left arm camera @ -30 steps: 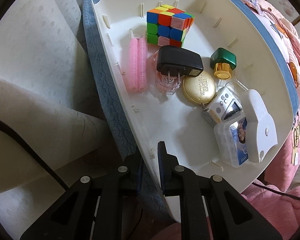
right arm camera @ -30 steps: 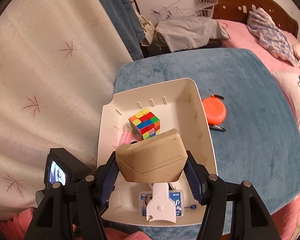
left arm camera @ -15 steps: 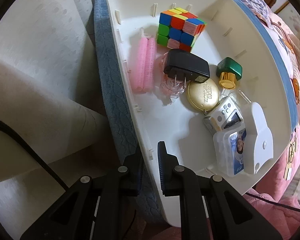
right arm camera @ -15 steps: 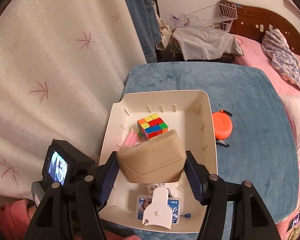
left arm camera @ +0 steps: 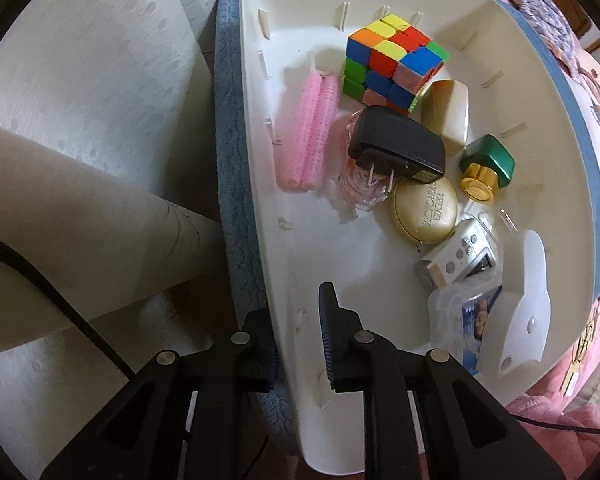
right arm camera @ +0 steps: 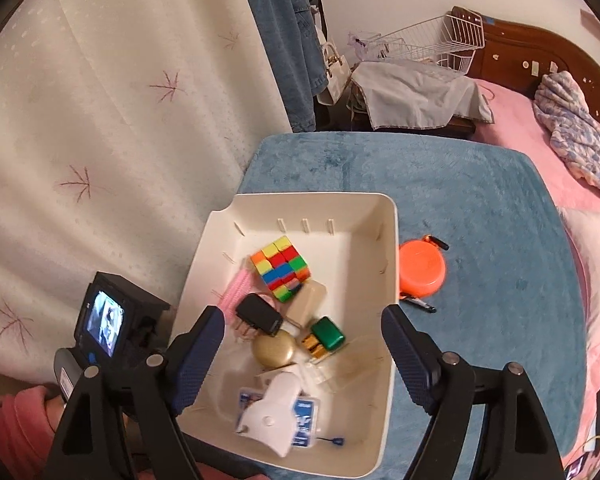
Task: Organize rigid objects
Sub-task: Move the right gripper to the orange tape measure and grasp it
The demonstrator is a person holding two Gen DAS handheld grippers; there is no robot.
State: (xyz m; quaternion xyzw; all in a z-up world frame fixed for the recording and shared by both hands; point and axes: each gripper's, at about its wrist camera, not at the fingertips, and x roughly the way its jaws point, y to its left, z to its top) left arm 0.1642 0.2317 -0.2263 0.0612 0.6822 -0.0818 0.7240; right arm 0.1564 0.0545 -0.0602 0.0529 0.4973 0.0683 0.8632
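A white tray (left arm camera: 500, 80) (right arm camera: 392, 240) lies on a blue blanket. It holds a colour cube (left arm camera: 392, 68) (right arm camera: 280, 274), a beige case (left arm camera: 446, 114) (right arm camera: 310, 304) lying beside the cube, a black charger (left arm camera: 396, 146), pink rollers (left arm camera: 308, 132), a green bottle (left arm camera: 488, 168), a gold compact (left arm camera: 424, 212) and a small camera (left arm camera: 456, 256). My left gripper (left arm camera: 296, 316) straddles the tray's near-left wall. Its jaws are opening and the pads look just off the wall. My right gripper (right arm camera: 300, 320) hovers above the tray, jaws opening wide, with nothing between them.
An orange tape measure (right arm camera: 422, 270) and a pen (right arm camera: 418, 304) lie on the blue blanket (right arm camera: 480, 200) right of the tray. A white curtain (right arm camera: 120, 120) hangs to the left. A wire basket (right arm camera: 440, 40) and a pink bed stand behind.
My right gripper let go of the beige case, which now lies in the tray next to the cube, and its fingers have spread. The left fingers have parted slightly around the tray wall.
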